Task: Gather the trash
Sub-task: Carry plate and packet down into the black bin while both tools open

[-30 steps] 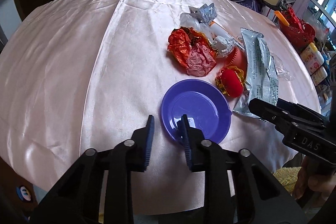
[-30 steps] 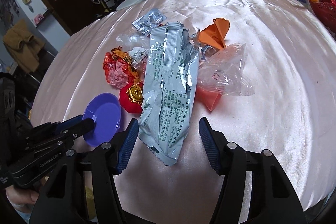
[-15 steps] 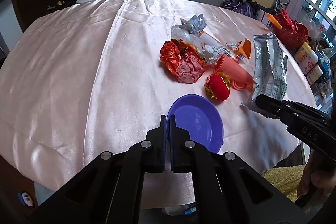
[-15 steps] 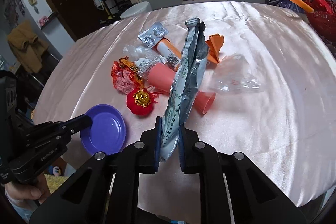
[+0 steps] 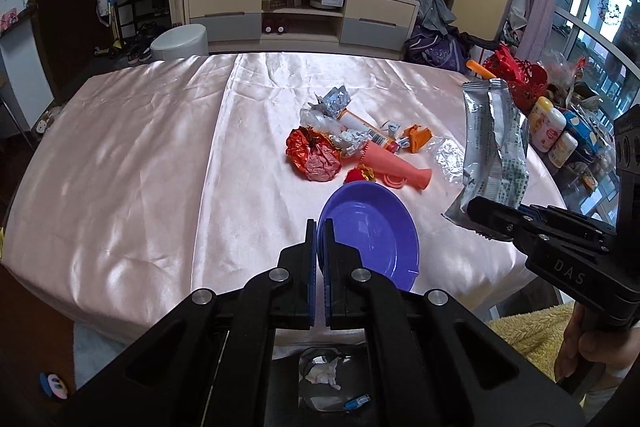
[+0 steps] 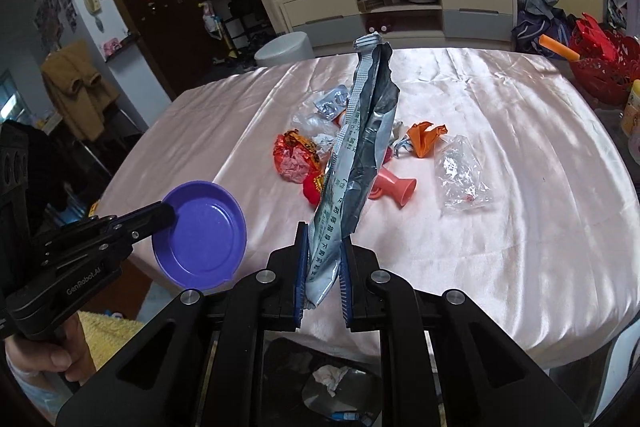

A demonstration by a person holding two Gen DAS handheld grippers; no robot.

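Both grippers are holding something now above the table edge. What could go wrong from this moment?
1. The left gripper pinches only the rim of the purple plate; the plate may tilt or slip out.
2. The right gripper holds the silver wrapper by its bottom end; the long part stands up and may flop over.
3. Dropped things may miss the bin below the table.

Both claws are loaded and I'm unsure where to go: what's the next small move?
Probably carry the silver wrapper, clamped in the right claw, back over the bin below the table edge, then release. The left claw holds the purple plate.
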